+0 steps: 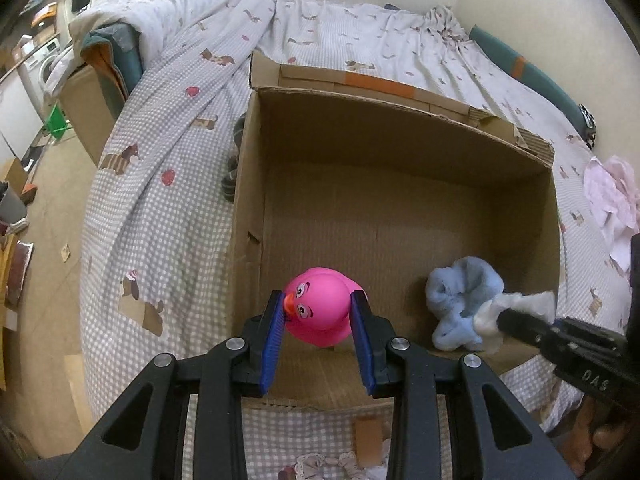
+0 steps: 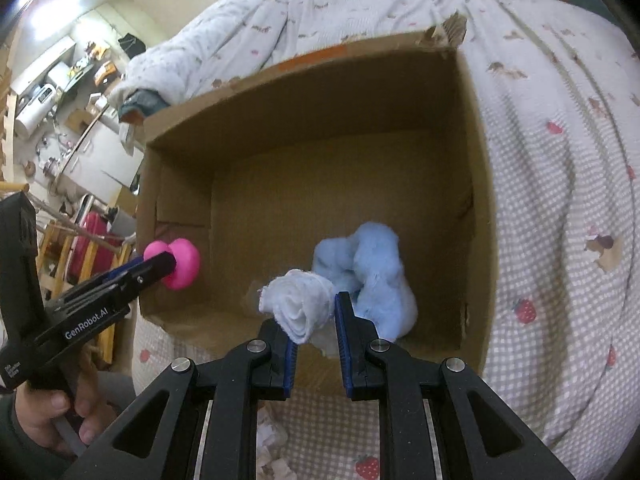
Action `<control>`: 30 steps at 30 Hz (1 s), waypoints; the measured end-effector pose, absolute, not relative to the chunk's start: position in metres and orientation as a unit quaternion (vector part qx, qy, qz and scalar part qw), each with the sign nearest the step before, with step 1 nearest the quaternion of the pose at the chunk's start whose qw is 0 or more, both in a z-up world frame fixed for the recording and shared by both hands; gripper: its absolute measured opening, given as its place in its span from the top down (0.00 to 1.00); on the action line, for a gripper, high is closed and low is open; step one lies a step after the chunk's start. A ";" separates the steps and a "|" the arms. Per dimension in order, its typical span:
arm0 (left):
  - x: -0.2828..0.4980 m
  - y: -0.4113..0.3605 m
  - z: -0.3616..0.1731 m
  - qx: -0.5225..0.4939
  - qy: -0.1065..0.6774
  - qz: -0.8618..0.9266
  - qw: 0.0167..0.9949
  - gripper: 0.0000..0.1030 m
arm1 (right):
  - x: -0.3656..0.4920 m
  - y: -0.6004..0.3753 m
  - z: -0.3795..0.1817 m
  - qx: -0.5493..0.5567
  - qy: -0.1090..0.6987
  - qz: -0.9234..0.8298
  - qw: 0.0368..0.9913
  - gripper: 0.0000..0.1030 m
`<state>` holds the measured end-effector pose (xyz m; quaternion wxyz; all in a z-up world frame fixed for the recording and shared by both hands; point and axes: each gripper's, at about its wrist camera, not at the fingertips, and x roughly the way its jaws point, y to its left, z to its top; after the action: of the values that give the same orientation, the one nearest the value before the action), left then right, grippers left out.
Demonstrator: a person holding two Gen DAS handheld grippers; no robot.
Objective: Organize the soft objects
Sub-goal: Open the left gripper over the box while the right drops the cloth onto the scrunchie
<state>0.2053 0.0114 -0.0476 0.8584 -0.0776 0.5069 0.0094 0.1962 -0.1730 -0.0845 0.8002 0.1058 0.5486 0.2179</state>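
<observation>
An open cardboard box (image 1: 400, 128) (image 2: 304, 92) stands on a bed. My left gripper (image 1: 319, 310) is shut on a pink rubber duck (image 1: 320, 310), held over the box's near left corner; the right wrist view shows that duck (image 2: 182, 264) at the left wall. My right gripper (image 2: 314, 316) is shut on a white cloth (image 2: 300, 304) just inside the box's near edge. A light blue fluffy cloth (image 2: 368, 276) (image 1: 460, 304) lies on the box floor beside the white cloth (image 1: 516, 308).
The bed wears a grey checked sheet (image 1: 160, 200) with dog prints, and a rumpled quilt (image 1: 168, 4) is piled at its far end. A pale pink garment (image 1: 612, 200) lies right of the box. A cluttered room floor lies left of the bed.
</observation>
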 end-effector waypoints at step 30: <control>0.208 0.005 -0.053 -0.065 0.517 0.004 0.853 0.69 | 0.200 -0.183 -0.074 0.136 0.521 0.189 0.821 0.23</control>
<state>0.2080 0.0052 -0.0534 0.8533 -0.0653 0.5173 0.0036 0.2001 -0.1833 -0.0739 0.8211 0.1356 0.5213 0.1889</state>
